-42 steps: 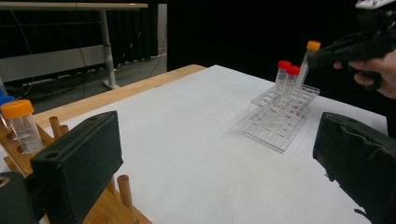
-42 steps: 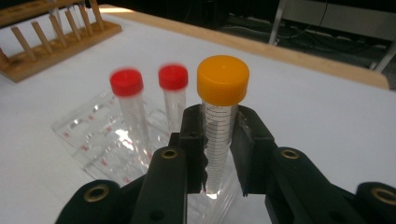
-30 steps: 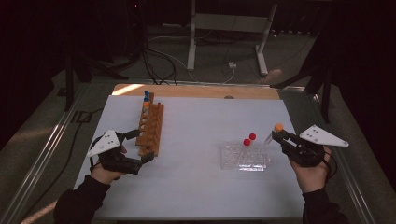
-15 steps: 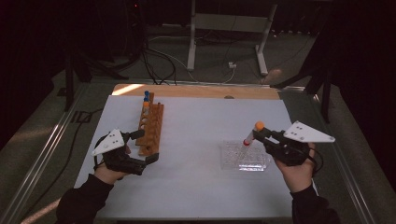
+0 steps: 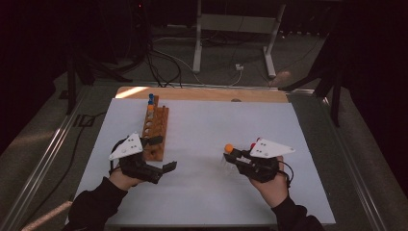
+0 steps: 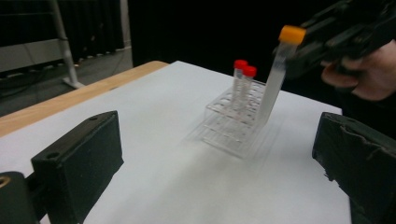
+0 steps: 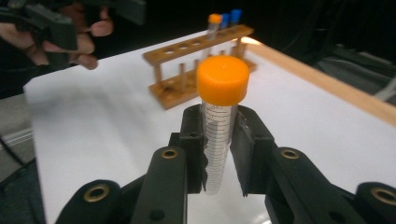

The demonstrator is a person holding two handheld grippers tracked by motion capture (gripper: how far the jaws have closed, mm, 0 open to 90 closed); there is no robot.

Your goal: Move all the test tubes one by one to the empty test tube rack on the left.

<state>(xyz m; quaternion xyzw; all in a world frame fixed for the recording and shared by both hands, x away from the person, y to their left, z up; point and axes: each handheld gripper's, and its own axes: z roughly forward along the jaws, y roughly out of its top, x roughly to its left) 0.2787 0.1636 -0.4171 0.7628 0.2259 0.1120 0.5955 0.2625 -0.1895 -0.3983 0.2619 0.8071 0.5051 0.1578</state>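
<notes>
Just above the clear rack (image 6: 236, 123), the right gripper (image 7: 219, 154) clamps an orange-capped tube (image 7: 220, 121), tilted; two red-capped tubes (image 6: 243, 81) stand in that rack; well left of it, the left gripper (image 5: 161, 168) hangs open-jawed beside the wooden rack (image 5: 155, 131).

The right gripper (image 5: 230, 156) is holding a tube (image 7: 219, 126) just above the clear rack (image 6: 233, 126), two tubes (image 6: 243, 86) standing in it. The wooden rack (image 5: 156, 130) is sitting just ahead of the left gripper (image 5: 161, 154).
</notes>
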